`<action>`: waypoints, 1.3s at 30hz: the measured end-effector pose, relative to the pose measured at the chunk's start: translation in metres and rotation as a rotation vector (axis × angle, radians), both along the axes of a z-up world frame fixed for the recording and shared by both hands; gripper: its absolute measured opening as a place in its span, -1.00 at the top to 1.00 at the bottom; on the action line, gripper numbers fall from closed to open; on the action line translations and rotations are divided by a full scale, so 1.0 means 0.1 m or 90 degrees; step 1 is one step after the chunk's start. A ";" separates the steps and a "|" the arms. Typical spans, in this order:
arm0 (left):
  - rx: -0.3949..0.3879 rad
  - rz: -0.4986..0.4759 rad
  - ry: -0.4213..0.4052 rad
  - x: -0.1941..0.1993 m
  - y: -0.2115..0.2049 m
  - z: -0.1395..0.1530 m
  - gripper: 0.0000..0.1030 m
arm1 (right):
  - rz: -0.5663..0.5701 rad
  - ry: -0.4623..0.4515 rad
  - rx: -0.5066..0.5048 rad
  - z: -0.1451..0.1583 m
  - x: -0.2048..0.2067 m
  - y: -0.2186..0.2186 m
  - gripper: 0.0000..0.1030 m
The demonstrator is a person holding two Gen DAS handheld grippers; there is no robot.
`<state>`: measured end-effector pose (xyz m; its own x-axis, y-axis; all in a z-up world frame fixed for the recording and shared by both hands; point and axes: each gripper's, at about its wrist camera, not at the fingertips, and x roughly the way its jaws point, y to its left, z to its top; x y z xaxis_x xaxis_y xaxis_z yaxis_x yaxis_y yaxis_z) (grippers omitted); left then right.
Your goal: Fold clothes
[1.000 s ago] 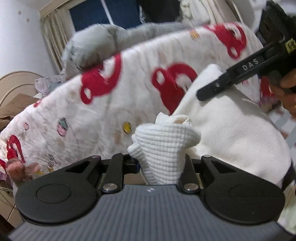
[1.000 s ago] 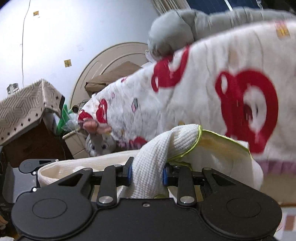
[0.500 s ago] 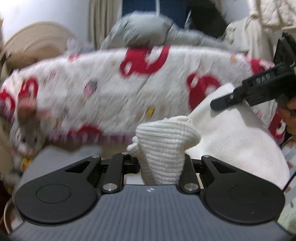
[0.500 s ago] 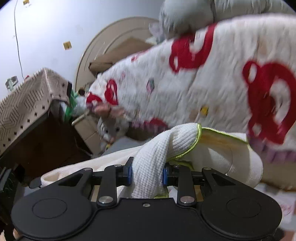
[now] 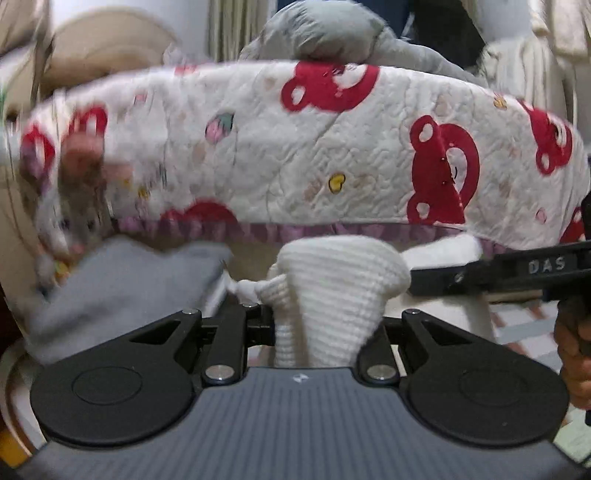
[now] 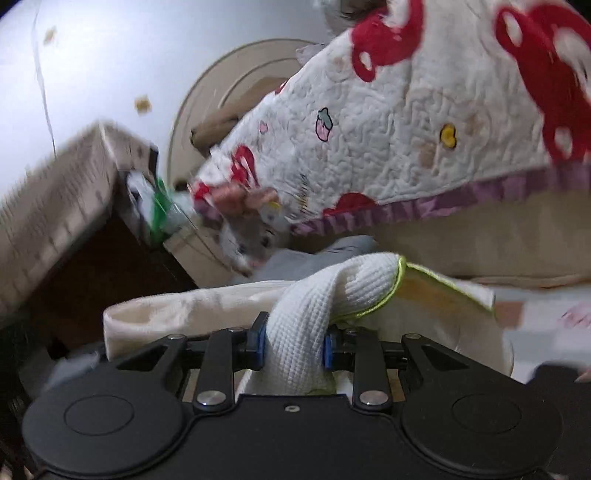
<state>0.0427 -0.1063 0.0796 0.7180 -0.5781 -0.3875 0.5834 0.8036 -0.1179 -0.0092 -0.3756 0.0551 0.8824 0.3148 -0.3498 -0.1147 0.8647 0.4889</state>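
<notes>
A white waffle-knit garment point(image 5: 332, 291) is bunched between the jaws of my left gripper point(image 5: 321, 325), which is shut on it. In the right wrist view the same white garment point(image 6: 306, 325), with a lime-green trimmed edge, is pinched in my right gripper point(image 6: 293, 350), also shut on it. The rest of the cloth point(image 6: 177, 314) sags to the left between the two grips. The right gripper point(image 5: 491, 273) shows in the left wrist view as a black bar at the right, held by a hand point(image 5: 572, 354).
A bed with a white quilt printed with red bears point(image 5: 314, 147) fills the background, a grey pillow point(image 5: 325, 33) on top. A grey cloth point(image 5: 122, 280) lies low at the left. A dark cabinet with a patterned cover point(image 6: 55, 206) and a plush toy point(image 6: 247, 236) stand left.
Both grippers have dropped lower and swung sideways with the garment still held; the bed now sits higher and more level in the left wrist view. The grips have not changed.
</notes>
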 end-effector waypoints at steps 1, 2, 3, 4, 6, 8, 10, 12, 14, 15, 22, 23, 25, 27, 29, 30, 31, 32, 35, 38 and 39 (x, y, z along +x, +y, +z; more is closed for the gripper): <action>-0.018 0.001 0.029 0.03 0.06 -0.10 0.61 | -0.005 0.007 -0.007 -0.01 0.01 0.00 0.38; -0.031 0.002 0.050 0.05 0.12 -0.19 0.62 | -0.010 0.014 -0.014 -0.01 0.03 0.00 0.38; -0.034 0.004 0.058 0.07 0.14 -0.26 0.62 | -0.014 0.021 -0.021 -0.03 0.04 0.01 0.38; -0.033 0.008 0.060 0.08 0.16 -0.32 0.62 | -0.016 0.028 -0.026 -0.05 0.05 0.02 0.38; -0.028 0.012 0.054 0.09 0.18 -0.43 0.62 | -0.021 0.042 -0.034 -0.11 0.09 0.04 0.39; -0.020 0.010 0.031 0.10 0.20 -0.47 0.62 | -0.023 0.052 -0.036 -0.19 0.13 0.07 0.39; -0.025 0.011 0.012 0.13 0.26 -0.49 0.62 | -0.021 0.060 -0.037 -0.24 0.18 0.09 0.39; -0.030 0.012 -0.008 0.19 0.34 -0.48 0.62 | -0.019 0.059 -0.034 -0.25 0.24 0.11 0.39; -0.035 0.013 -0.025 0.30 0.43 -0.38 0.62 | -0.012 0.046 -0.038 -0.19 0.31 0.14 0.40; -0.037 0.013 -0.034 0.37 0.47 -0.32 0.62 | -0.005 0.035 -0.045 -0.13 0.36 0.16 0.40; -0.079 0.088 -0.157 1.01 1.03 0.40 0.61 | 0.058 -0.098 -0.083 0.55 1.05 0.41 0.40; -0.096 0.100 -0.158 1.14 1.16 0.48 0.61 | 0.069 -0.124 -0.084 0.65 1.18 0.46 0.40; -0.135 0.123 -0.129 1.47 1.46 0.54 0.61 | 0.087 -0.151 -0.058 0.73 1.51 0.55 0.39; -0.181 0.149 -0.079 1.84 1.76 0.40 0.60 | 0.105 -0.145 -0.011 0.64 1.93 0.61 0.38; -0.227 0.184 0.011 2.31 2.03 -0.01 0.60 | 0.117 -0.101 0.022 0.35 2.38 0.68 0.26; -0.236 0.212 0.062 2.52 2.14 -0.26 0.61 | 0.127 -0.060 0.029 0.13 2.63 0.72 0.21; -0.230 0.243 0.099 2.67 2.20 -0.50 0.61 | 0.131 -0.009 0.023 -0.13 2.85 0.76 0.17; -0.221 0.272 0.129 2.78 2.24 -0.73 0.61 | 0.126 0.038 0.014 -0.38 3.00 0.78 0.16; -0.319 0.286 0.189 2.87 2.42 -1.22 0.60 | 0.116 0.100 0.054 -0.99 3.09 0.72 0.06; -0.369 0.280 0.205 2.90 2.48 -1.30 0.60 | 0.112 0.098 0.174 -1.12 2.94 0.49 -0.13; -0.365 0.282 0.203 2.91 2.47 -1.28 0.60 | 0.116 0.104 0.192 -1.12 2.90 0.46 -0.14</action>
